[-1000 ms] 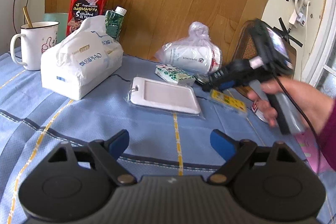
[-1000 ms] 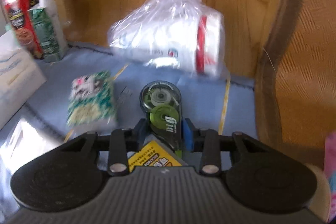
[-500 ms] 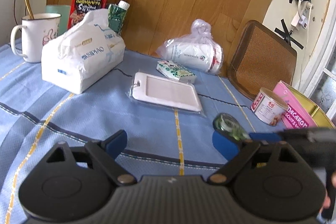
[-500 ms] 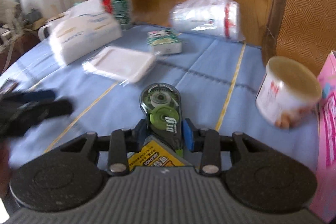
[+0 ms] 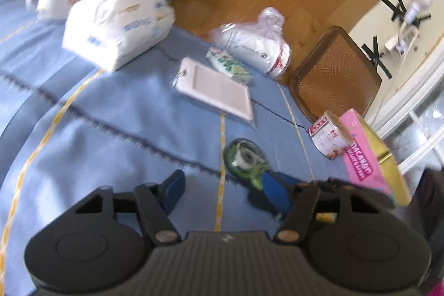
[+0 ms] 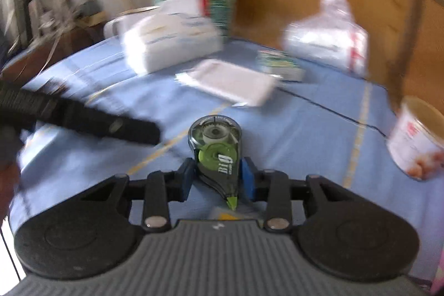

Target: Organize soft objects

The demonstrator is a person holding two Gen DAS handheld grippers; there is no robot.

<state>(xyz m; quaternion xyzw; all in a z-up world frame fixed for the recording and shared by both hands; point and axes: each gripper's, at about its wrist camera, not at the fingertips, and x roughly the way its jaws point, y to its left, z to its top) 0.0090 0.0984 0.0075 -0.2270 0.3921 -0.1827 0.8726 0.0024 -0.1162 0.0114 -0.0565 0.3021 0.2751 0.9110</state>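
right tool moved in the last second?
Yes. The right tool, shut on the correction tape, pulled back from the bagged roll by the wall; in its own view that roll now sits far off.

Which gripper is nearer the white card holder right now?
Roughly even, cannot call it. The left gripper hangs open, short of the card holder; the right gripper, shut on the correction tape, also sits short of it.

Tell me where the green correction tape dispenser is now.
The correction tape dispenser sits clamped in the right tool, above the blue tablecloth, in front of the white card holder.
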